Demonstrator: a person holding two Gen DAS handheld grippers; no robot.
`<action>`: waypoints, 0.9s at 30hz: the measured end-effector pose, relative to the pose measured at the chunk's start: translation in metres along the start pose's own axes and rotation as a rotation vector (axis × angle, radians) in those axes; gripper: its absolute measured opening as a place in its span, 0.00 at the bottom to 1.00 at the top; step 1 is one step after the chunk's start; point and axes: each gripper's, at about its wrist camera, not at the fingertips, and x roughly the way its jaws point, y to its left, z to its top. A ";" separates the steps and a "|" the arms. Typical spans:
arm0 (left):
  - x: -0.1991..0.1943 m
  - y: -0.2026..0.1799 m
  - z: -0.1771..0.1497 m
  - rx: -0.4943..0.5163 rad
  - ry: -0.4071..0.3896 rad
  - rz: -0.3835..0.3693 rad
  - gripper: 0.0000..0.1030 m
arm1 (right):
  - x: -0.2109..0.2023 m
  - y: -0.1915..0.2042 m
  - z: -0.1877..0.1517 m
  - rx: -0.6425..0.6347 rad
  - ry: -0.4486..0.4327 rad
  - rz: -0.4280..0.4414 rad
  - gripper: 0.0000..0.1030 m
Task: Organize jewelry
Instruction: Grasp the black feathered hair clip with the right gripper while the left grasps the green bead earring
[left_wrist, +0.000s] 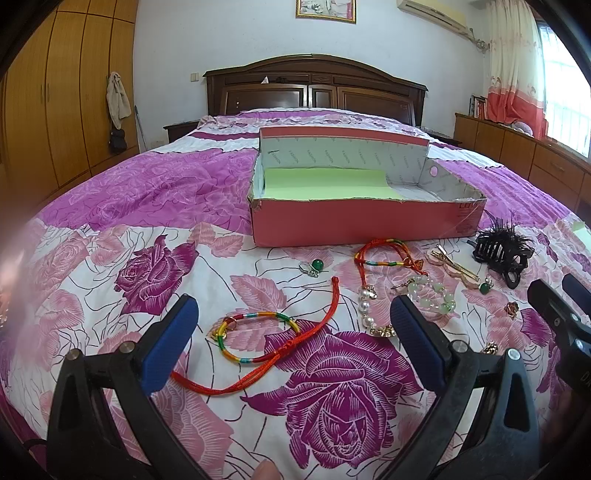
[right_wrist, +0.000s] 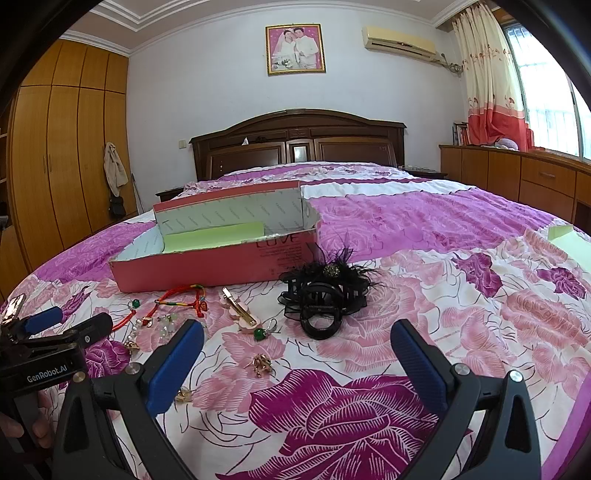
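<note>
- Left wrist view: our left gripper (left_wrist: 291, 325) hovers spread, a multicoloured bracelet (left_wrist: 258, 334) between its jaws.
- Our right gripper (right_wrist: 297, 354) gapes empty; a black hair claw (right_wrist: 325, 299) lies just beyond its jaws.

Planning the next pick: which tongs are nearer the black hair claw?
Right. The right tongs face the hair claw, which lies just beyond their tips. The left tongs sit farther off, with the claw beyond their right side.
</note>
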 end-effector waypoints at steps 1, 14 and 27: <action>0.000 0.000 0.000 0.000 0.000 0.000 0.94 | 0.001 0.000 0.000 0.000 -0.001 0.000 1.00; 0.006 0.010 0.013 -0.010 0.053 -0.011 0.94 | 0.001 -0.006 0.021 0.010 -0.014 -0.020 1.00; 0.040 0.016 0.038 -0.042 0.216 -0.047 0.89 | 0.038 -0.026 0.054 0.026 0.156 -0.061 1.00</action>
